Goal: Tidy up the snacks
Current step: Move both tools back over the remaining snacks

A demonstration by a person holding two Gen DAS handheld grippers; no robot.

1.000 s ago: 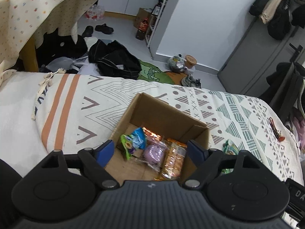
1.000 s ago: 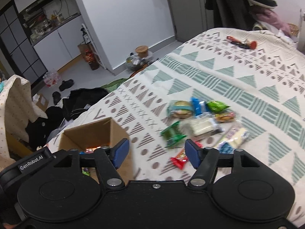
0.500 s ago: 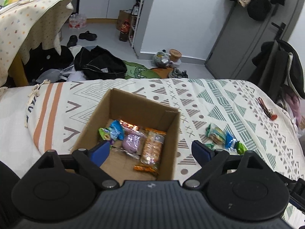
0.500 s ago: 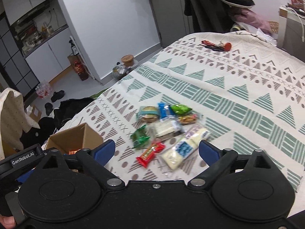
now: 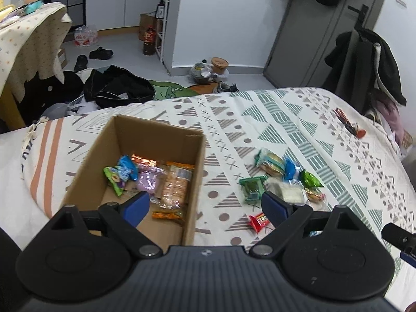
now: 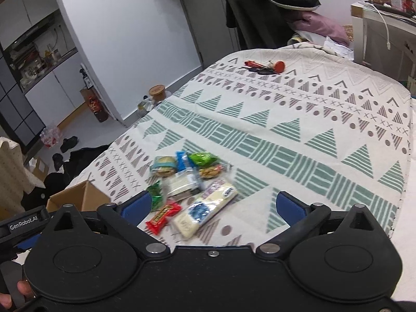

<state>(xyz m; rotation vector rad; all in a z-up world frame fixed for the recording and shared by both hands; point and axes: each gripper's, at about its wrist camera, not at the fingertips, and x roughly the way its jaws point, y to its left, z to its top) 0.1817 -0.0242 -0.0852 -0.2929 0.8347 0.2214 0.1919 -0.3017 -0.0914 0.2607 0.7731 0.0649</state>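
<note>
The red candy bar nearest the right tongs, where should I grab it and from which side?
Probably across its narrow width at the middle, coming straight down from above. The red candy bar lies flat on the bedspread, long and slim, angled diagonally, so turn the open right tongs to straddle its long sides. Its upper end sits close to the white wafer pack, so the lower half is freer.

Cardboard box [image 5: 145, 140] sits on bedspread [image 5: 299, 119], toward its left end. Several snack packets [image 5: 156, 179] lie inside on box floor, bunched at far/mid part. Loose snack pile [image 6: 187, 182] on bedspread just right of box, not touching it. Set of keys [image 6: 265, 68] further right & back, well apart from pile. Behind bed: floor w/ heap of clothes [image 5: 117, 85], shoes [image 5: 100, 53] beyond. Cloth-covered table [image 5: 28, 41] left of clothes.
</note>
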